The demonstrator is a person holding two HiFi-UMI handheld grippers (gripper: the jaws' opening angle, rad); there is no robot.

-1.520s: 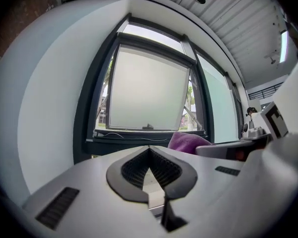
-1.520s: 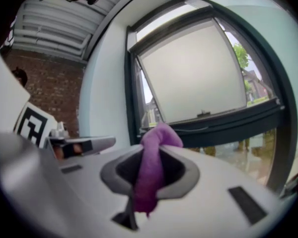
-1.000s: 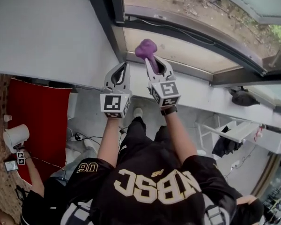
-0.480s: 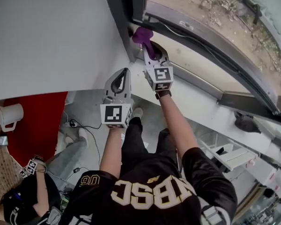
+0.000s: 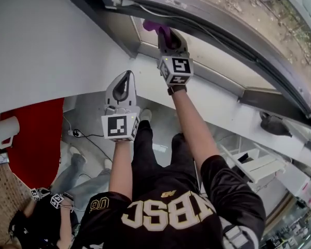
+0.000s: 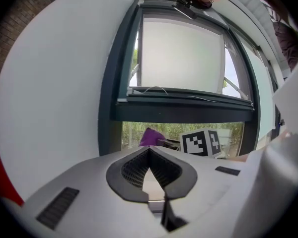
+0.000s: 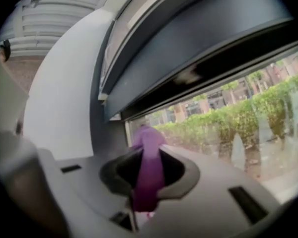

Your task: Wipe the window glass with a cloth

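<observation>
Head view: the right gripper [image 5: 163,33] is stretched up to the lower window glass [image 5: 212,56], jaws clamped on a purple cloth [image 5: 152,25]. The wad sits right in the pane's corner by the dark frame [image 5: 122,32]. The left gripper [image 5: 127,75] hangs lower, off the wall, carrying nothing. My worry is that only a small tuft sticks out past the jaws, so a hard push could bring the gripper tips onto the glass instead of the fabric. The one container I can spot is a white mug-like thing [image 5: 5,131] at the left edge, and I can't see into it.

Left gripper view: the left gripper's jaws are closed together on nothing. Beyond them the cloth [image 6: 150,137] shows against the pane, with the other gripper's marker cube [image 6: 201,143] beside it.

Right gripper view: the jaws pinch a narrow strip of cloth [image 7: 148,172], its tip up at the glass [image 7: 228,118]. Whether it actually presses, I can't tell. If it drags along that frame edge, friction could tug the strip out of so slim a grip.
</observation>
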